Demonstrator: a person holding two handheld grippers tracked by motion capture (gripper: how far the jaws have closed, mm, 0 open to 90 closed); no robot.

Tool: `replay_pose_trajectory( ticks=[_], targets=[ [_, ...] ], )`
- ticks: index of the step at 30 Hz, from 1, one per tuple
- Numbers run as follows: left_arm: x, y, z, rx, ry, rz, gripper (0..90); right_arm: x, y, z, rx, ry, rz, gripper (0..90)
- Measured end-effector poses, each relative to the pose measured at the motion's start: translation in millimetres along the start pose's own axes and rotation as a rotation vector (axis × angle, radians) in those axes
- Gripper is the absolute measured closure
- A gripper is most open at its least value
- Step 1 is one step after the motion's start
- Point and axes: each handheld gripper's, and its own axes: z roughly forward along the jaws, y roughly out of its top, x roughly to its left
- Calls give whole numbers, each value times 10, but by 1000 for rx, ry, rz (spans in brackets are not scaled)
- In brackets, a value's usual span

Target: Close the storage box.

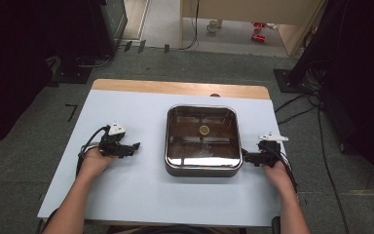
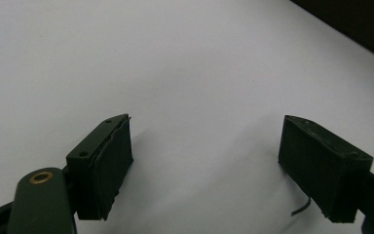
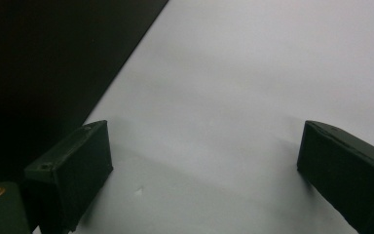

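A square steel pan with a glass lid stands in the middle of the table, a small gold knob at the lid's centre. My left gripper rests on the white table sheet a short way left of the pan, pointing toward it. In the left gripper view its jaws stand open with bare sheet between them. My right gripper lies close to the pan's near right corner, pointing at it. Its jaws are open too, with nothing between them.
The white sheet covers most of a wooden table. A dark surface fills the upper left of the right gripper view, and another the far right corner of the left gripper view. Cables and stands lie on the floor around the table.
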Motion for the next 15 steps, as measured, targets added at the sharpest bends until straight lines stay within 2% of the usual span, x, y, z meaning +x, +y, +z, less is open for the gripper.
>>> replay_pose_trajectory(
  ticks=[15],
  targets=[
    [-4,0,-1,1,4,1,198,0,0,0,0,0,0,51]
  ],
)
